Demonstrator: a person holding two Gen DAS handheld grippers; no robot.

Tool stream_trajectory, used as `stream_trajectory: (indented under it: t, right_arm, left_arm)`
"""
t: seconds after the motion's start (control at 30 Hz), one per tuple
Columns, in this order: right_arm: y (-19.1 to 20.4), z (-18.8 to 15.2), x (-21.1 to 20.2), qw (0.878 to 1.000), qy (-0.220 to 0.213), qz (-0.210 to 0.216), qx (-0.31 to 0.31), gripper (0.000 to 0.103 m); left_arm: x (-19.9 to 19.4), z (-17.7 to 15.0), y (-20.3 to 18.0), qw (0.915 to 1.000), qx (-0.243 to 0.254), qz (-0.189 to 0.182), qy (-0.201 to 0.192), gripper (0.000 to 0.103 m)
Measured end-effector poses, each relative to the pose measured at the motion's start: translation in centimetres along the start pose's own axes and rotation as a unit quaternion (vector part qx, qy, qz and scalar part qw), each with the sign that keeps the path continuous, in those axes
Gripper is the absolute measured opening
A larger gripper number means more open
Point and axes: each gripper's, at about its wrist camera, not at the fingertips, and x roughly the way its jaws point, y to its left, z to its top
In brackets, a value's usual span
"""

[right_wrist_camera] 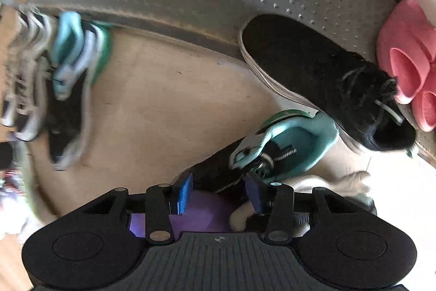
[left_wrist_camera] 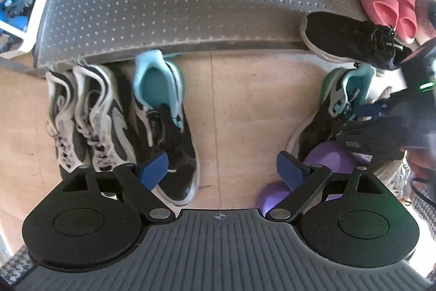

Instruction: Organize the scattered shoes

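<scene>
Your right gripper (right_wrist_camera: 216,192) is blurring and half covering the black teal-lined mesh sneaker (right_wrist_camera: 283,152), jaws closing astride its tongue; whether they are pinching yet, you cannot tell. Your left gripper (left_wrist_camera: 222,171) is hanging unclenched beside it.

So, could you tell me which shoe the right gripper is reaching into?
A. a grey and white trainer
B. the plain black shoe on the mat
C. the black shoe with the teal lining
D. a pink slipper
C: the right gripper has its jaws either side of the laces of the teal-lined black shoe on the floor.
</scene>
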Motion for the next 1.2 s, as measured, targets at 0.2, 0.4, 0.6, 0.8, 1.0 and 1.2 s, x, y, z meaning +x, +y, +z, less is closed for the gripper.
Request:
stream_trajectory:
  t: [0.2, 0.4, 0.6, 0.8, 1.0, 1.2]
  right_arm:
    - [-2.0, -4.0, 0.8, 0.982, 0.123, 0.071, 0.127, 0.038]
    - [1.3, -13.0, 0.6, 0.951, 0.247, 0.111, 0.151, 0.04]
    - [-0.1, -13.0, -8.1, 0.971, 0.042, 0.126, 0.198, 0.065]
    - [-2.7, -7.7, -9.9, 0.964, -0.076, 0.104, 0.234, 0.059]
    - [-1.6, -4.8, -3.8, 0.96, -0.071, 0.107, 0.249, 0.056]
    - [3.9, -7.0, 0.7, 0.983, 0.086, 0.068, 0.146, 0.05]
  left_arm:
    - [-1.0, 0.1, 0.3, 0.9998, -0.004, -0.015, -0.011, 0.091]
    - [-1.7, -0.4, -0.3, 0.9995, 0.016, -0.016, -0.021, 0.091]
    - [-1.7, -1.0, 0.1, 0.9997, 0.011, -0.017, -0.015, 0.091]
    - [-2.1, -1.3, 0.6, 0.9994, 0.011, -0.028, -0.018, 0.091]
    - [-1.8, -0.9, 1.4, 0.9996, 0.003, -0.027, -0.012, 0.091]
    - [-2.0, -0.8, 2.1, 0.9995, -0.011, -0.027, -0.014, 0.091]
